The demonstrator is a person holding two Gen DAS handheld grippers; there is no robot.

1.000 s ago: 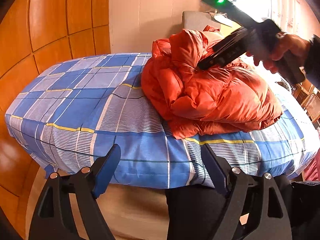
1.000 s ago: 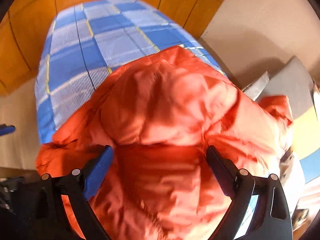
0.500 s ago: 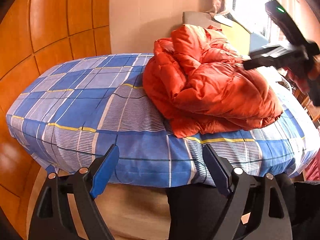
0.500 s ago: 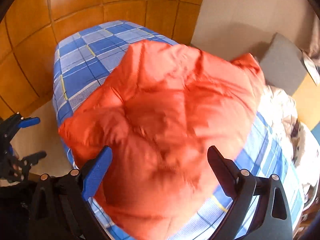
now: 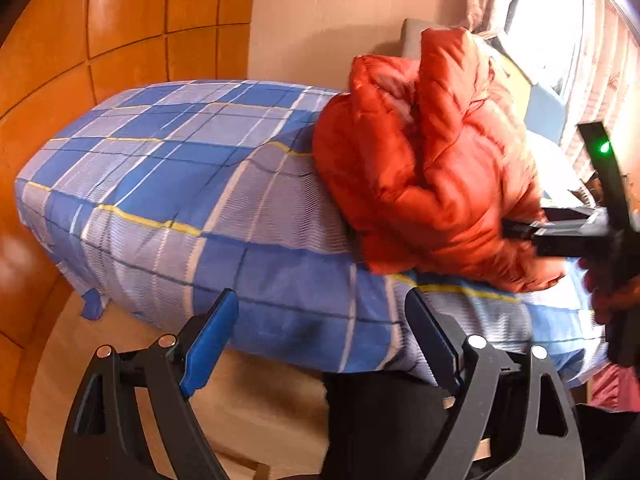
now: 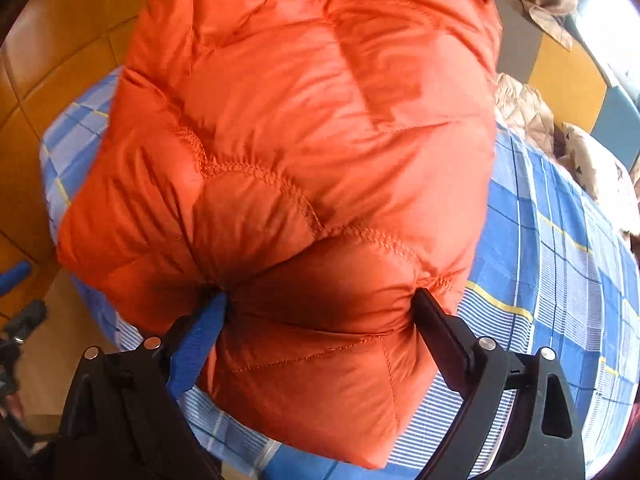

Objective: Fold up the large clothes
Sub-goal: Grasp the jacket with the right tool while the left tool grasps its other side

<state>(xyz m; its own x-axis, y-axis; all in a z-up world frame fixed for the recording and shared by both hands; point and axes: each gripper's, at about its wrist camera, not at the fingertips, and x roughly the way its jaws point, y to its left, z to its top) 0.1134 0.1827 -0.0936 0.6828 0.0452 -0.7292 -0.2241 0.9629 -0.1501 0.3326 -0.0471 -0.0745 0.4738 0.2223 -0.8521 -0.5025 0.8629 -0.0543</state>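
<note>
A: What is closest?

B: The left hand-held gripper (image 5: 320, 328); its two black fingers with blue pads are spread wide with nothing between them; it hangs just off the near edge of the bed.

A: And the other one?

B: The right hand-held gripper (image 6: 320, 320) has its fingers spread too; a fold of the puffy orange quilted jacket (image 6: 304, 168) bulges between them and both fingertips dig into it.

A: Where is the jacket?

B: Bunched in a heap on the blue checked bedsheet with yellow lines (image 5: 168, 200), toward the right end; behind it are orange wood wall panels (image 5: 120, 20) and a bright curtained window (image 5: 576, 48).
</note>
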